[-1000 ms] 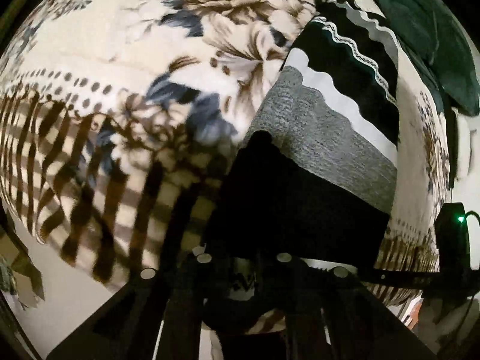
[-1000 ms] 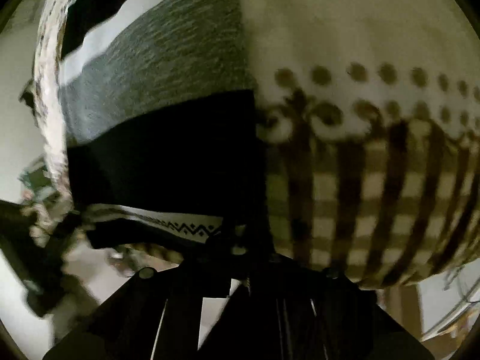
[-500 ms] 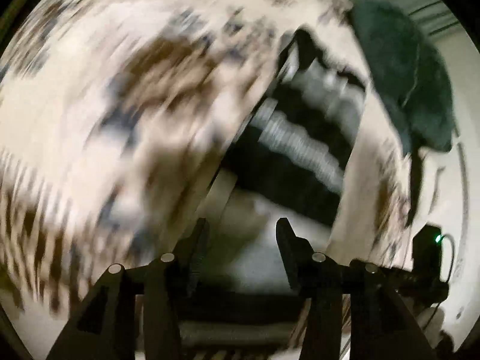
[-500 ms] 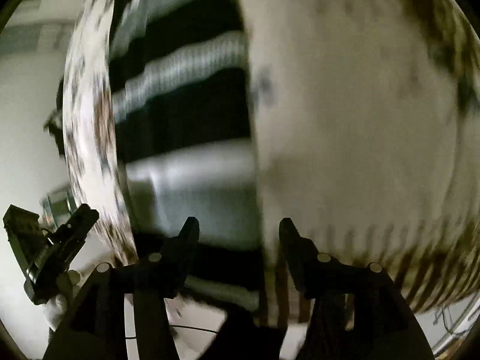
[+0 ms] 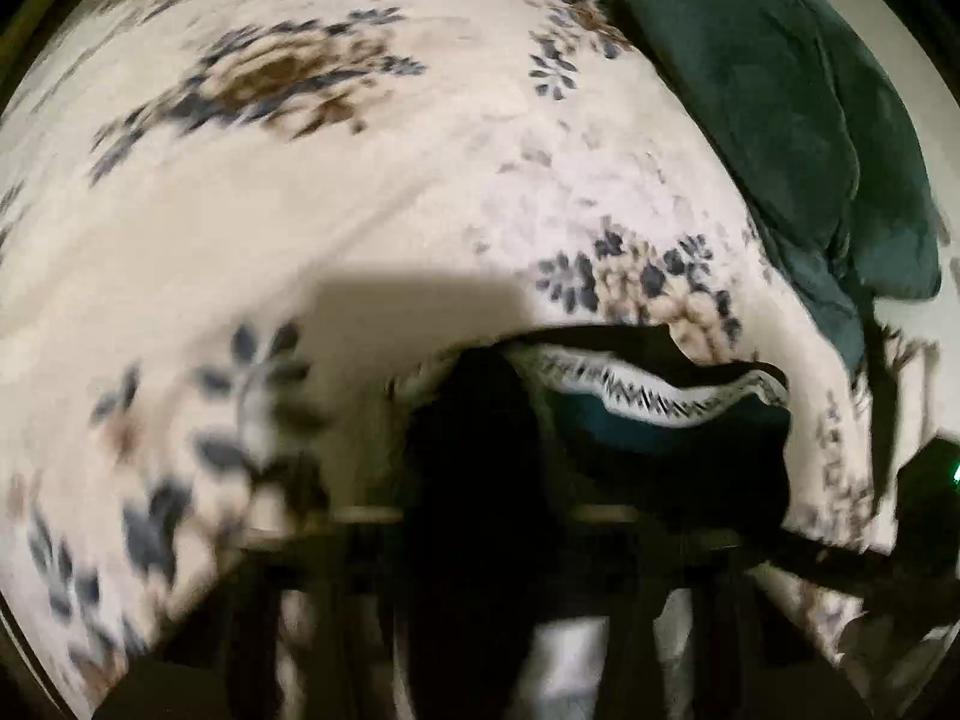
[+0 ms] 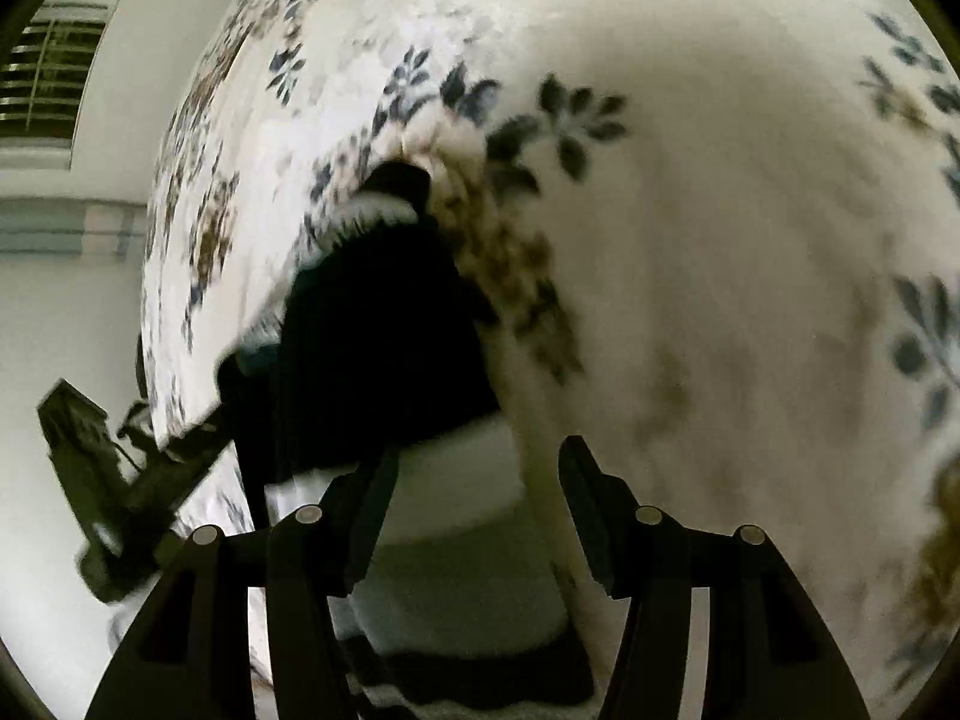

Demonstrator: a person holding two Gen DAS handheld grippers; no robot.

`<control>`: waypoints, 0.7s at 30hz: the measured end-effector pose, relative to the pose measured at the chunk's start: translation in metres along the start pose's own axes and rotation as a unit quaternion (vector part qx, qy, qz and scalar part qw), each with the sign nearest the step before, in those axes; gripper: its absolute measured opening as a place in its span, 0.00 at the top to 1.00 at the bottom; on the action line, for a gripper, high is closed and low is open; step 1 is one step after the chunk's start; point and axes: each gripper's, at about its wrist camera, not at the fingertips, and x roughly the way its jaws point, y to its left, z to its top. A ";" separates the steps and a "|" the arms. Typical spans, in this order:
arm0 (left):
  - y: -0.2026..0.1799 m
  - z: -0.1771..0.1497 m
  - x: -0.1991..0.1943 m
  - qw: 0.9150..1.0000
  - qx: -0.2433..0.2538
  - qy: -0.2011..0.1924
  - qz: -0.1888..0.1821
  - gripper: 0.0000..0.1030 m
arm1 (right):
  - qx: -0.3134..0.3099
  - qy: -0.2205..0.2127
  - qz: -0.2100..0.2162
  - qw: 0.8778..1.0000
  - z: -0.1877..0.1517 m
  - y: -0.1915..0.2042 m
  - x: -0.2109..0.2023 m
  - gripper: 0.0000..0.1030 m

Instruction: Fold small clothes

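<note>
The small garment is striped black, grey and white with a zigzag trim (image 5: 648, 402). It lies on the floral bedspread (image 5: 360, 192). In the left wrist view its black part (image 5: 480, 480) covers my left gripper, so the fingers are hidden and blurred. In the right wrist view the garment (image 6: 384, 348) lies ahead and left, its white band (image 6: 456, 480) between the fingers. My right gripper (image 6: 480, 480) is open just above it. The left gripper's body (image 6: 120, 480) shows at the far left.
A dark green blanket (image 5: 780, 120) lies at the bed's far right. A window with blinds (image 6: 54, 78) and a white wall are at the left of the right wrist view. The cream floral bedspread (image 6: 720, 240) stretches ahead and to the right.
Both grippers let go of the garment's edge and opened, then swept forward across the bed. The garment's far end now lies close in front of both cameras.
</note>
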 end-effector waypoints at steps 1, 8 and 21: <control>0.003 0.001 -0.002 1.000 -0.002 -0.013 -0.005 0.91 | 0.008 0.000 0.008 1.000 0.008 -0.001 0.004 0.44; 0.054 0.003 -0.009 0.994 -0.093 -0.038 -0.034 0.91 | 0.048 -0.060 -0.005 0.997 0.018 0.005 0.016 0.98; 0.056 0.015 0.003 0.994 -0.083 -0.003 -0.069 0.76 | -0.033 -0.058 -0.043 0.997 0.038 0.042 0.015 0.40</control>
